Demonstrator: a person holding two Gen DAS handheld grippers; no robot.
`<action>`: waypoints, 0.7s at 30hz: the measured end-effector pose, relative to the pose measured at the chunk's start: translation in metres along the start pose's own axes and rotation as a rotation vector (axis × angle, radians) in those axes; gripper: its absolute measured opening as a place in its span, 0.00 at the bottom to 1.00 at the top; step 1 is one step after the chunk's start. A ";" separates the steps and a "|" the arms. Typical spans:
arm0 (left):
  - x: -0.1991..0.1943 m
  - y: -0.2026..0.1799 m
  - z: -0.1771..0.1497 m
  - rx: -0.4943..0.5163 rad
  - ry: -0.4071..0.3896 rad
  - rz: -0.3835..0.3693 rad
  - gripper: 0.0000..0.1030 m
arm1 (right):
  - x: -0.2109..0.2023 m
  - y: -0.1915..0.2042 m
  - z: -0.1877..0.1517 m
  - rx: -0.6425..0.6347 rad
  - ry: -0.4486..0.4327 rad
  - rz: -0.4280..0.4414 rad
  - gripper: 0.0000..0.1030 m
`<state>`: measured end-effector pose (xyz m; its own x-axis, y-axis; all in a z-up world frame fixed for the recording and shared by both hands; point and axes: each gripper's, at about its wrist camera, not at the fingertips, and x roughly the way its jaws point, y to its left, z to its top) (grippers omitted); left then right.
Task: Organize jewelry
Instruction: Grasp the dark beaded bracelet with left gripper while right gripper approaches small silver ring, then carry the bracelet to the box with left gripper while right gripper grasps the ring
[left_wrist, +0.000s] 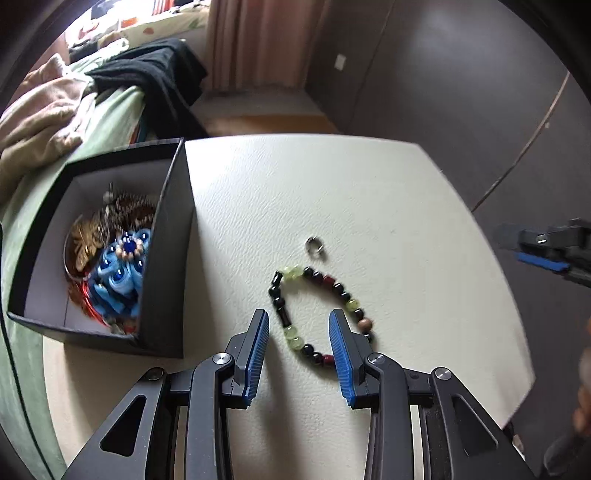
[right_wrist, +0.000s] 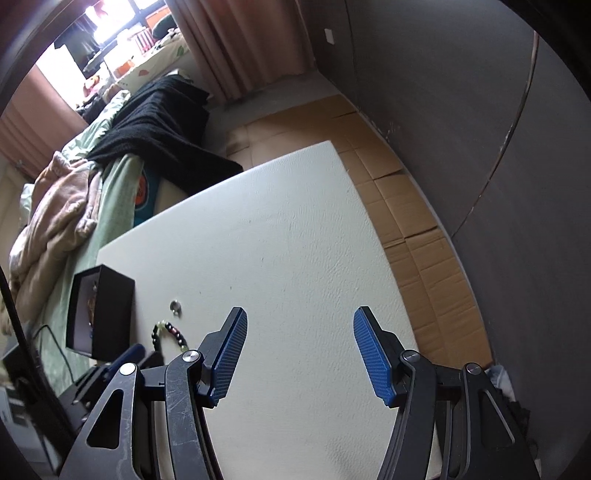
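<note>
A beaded bracelet (left_wrist: 327, 282) of black, dark red and pale green beads lies in a loop on the white table (left_wrist: 369, 192). A small silver ring (left_wrist: 314, 245) rests just beyond it. My left gripper (left_wrist: 298, 315) is open and low over the table. The near left part of the loop lies between its blue pads (left_wrist: 255, 354), which do not press on the beads. To the left stands a black box (left_wrist: 173, 236) holding several jewelry pieces, among them a blue one (left_wrist: 123, 266). My right gripper (right_wrist: 301, 312) hangs open over bare table with nothing between its fingers. From there the bracelet (right_wrist: 170, 330), ring (right_wrist: 175, 306) and box (right_wrist: 110, 306) show at lower left.
A bed with a green sheet (left_wrist: 110, 122), a beige blanket (left_wrist: 40, 114) and a black garment (left_wrist: 159, 77) borders the table's left and far side. Flattened cardboard (right_wrist: 413, 229) covers the floor to the right, below a dark wall (right_wrist: 480, 110). The right gripper (left_wrist: 546, 251) shows past the table's right edge.
</note>
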<state>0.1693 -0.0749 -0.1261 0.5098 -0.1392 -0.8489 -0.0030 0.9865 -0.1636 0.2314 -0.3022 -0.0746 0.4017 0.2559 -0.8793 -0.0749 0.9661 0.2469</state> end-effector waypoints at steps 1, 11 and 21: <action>-0.001 -0.002 -0.001 0.010 -0.018 0.016 0.34 | -0.001 0.002 -0.001 -0.007 -0.001 0.006 0.59; 0.003 -0.018 -0.006 0.071 -0.046 0.151 0.07 | -0.012 0.001 -0.005 -0.034 -0.019 0.014 0.59; -0.019 -0.004 0.004 0.014 -0.080 0.025 0.06 | -0.007 0.001 -0.004 -0.008 -0.010 0.016 0.59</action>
<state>0.1627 -0.0758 -0.1069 0.5764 -0.1081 -0.8099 -0.0045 0.9908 -0.1355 0.2250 -0.3034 -0.0694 0.4098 0.2712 -0.8709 -0.0892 0.9621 0.2576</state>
